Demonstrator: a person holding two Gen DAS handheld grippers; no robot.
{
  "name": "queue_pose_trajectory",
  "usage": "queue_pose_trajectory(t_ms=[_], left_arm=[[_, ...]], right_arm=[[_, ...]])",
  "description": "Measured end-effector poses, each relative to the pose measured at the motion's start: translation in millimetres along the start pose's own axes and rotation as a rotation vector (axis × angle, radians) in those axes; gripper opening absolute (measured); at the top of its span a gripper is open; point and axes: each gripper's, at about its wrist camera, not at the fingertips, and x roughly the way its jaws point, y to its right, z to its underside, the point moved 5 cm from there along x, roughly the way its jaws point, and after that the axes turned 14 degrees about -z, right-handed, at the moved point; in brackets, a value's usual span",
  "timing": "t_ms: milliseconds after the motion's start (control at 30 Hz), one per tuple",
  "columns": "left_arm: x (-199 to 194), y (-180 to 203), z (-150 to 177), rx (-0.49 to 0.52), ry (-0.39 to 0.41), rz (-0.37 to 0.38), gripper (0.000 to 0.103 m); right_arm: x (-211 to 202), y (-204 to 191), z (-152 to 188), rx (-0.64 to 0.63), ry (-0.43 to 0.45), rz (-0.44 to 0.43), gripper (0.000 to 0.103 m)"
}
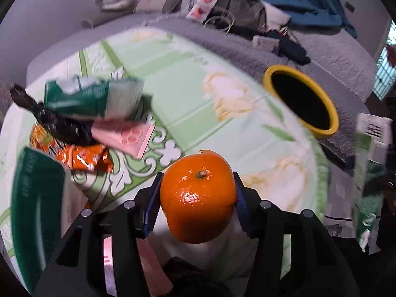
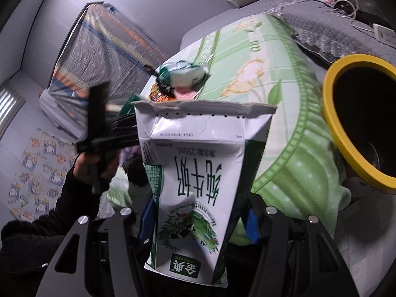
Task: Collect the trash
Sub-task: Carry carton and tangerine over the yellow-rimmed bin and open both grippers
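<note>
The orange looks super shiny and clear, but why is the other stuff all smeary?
Left wrist view: the orange moves along with the left gripper, so it stays sharp, with white glare spots; the wrapper pile and yellow bin smear with motion blur. Right wrist view: the milk carton in the right gripper is crisp; the fisheye bends the edges.

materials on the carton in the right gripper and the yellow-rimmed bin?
Milk carton: looks like coated paperboard, smooth and slightly glossy; the torn, creased top edge with a perforated line shows a white paper core. Yellow-rimmed bin: probably moulded plastic, with an even, matte yellow rim and a dark interior; painted metal can't be excluded.
</note>
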Motion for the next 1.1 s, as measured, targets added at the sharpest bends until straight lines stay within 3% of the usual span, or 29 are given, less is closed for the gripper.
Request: queue_pose_trajectory(t_ms=[233,433,633,933,1100], left_arm=[[-50.2,44.1,-40.3,0.044,0.175,0.054,0.05],[-62.4,99.3,-94.8,0.064,0.278,0.142,0.051],[-49.3,154.6,-138.2,0.073,0.302,0.23,0.051],[26.1,235.5,-174.7,0.085,0.238,0.276,0.051],[58.2,255.4,-177.1,0.079,0.196,0.287,0.055]], right_arm=[[-43.6,24.9,-23.5,0.046,0.146,0.077,0.055],[-125.8,48.8,-54.7,0.047,0.394,0.306,0.055],[-177.9,71.6,-73.1,0.034,0.539,0.498,0.055],[-180.3,157.3,-89.8,0.162,0.555,0.608,0.055],[-172.8,189.8,-94.0,0.192,0.528,0.693,0.055]])
